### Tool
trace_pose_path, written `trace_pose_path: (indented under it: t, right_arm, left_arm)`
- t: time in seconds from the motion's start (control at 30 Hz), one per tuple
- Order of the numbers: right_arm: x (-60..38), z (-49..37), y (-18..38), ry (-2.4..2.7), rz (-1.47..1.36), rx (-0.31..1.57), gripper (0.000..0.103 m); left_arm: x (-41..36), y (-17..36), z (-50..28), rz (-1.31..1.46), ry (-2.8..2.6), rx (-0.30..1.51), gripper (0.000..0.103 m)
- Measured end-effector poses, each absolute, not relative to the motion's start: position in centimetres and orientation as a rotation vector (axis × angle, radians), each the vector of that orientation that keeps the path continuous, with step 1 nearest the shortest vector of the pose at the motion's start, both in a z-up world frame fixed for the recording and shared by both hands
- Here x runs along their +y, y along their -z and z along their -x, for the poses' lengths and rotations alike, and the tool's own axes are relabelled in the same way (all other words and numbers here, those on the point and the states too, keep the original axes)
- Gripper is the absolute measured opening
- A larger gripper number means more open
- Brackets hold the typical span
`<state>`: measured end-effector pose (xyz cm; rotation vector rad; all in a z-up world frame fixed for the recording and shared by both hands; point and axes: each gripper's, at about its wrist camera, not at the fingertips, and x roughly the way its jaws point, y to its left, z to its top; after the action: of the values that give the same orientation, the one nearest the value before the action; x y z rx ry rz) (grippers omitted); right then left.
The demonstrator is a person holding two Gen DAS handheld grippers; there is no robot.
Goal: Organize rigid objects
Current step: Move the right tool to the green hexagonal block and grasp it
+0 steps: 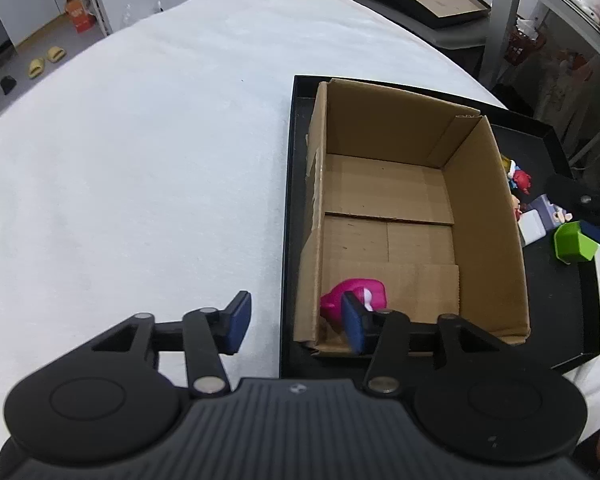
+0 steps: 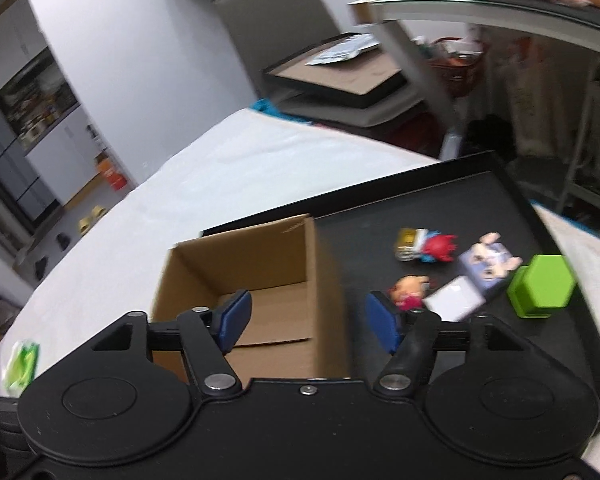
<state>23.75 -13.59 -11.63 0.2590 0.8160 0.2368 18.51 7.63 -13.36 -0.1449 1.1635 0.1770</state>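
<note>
The left gripper (image 1: 296, 326) stands released, its two blue-padded fingers (image 1: 236, 326) spread wide with nothing between them. It hovers above the near left corner of the open brown cardboard box (image 1: 488, 216); one finger is over the white cloth-covered bench (image 1: 160, 140), the other over the box interior. The box sits in the left part of a shallow black rectangular tray (image 1: 296, 208) that rests on the bench. A bright pink plastic toy (image 1: 356, 294) lies on the box floor in the near left corner, partly hidden behind the right finger of the left gripper.

The right gripper (image 2: 308, 324) is likewise released and holds nothing. Its fingers (image 2: 234, 320) straddle the right wall of the cardboard box (image 2: 324, 280): one finger is over the box interior, the other over the black tray (image 2: 380, 208).

On the tray floor to the right of the box lie the remaining items, loosely grouped:
- a small figure with a red spiky body and a yellow part (image 2: 426, 245);
- a small pink and orange figure (image 2: 408, 292), just beside the right finger of the right gripper;
- a flat white square block (image 2: 454, 302);
- a pale blue printed cube (image 2: 488, 266), touching the white block;
- a lime green hexagonal plastic block (image 2: 542, 286), nearest the right edge of the tray.

A green packet (image 2: 22, 362) lies on the bench near its left edge.
</note>
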Motion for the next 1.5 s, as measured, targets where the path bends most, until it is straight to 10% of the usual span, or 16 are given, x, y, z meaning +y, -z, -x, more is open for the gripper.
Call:
trace_pose_path:
  t: [0.3, 0.67, 1.5]
  right_arm:
    - [-18.0, -23.7, 12.3, -0.086, -0.336, 0.786, 0.084]
    - [-22.9, -23.4, 14.2, 0.111, -0.434, 0.753, 0.096]
    - [-26.6, -27.0, 19.3, 0.288, -0.481, 0.809, 0.083]
  left_arm:
    - [5.4, 12.6, -18.6, 0.065, -0.232, 1.134, 0.074]
    - [3.4, 12.7, -20.1, -0.008, -0.307, 1.130, 0.081]
    - [1.0, 15.2, -25.1, -0.034, -0.415, 1.212, 0.081]
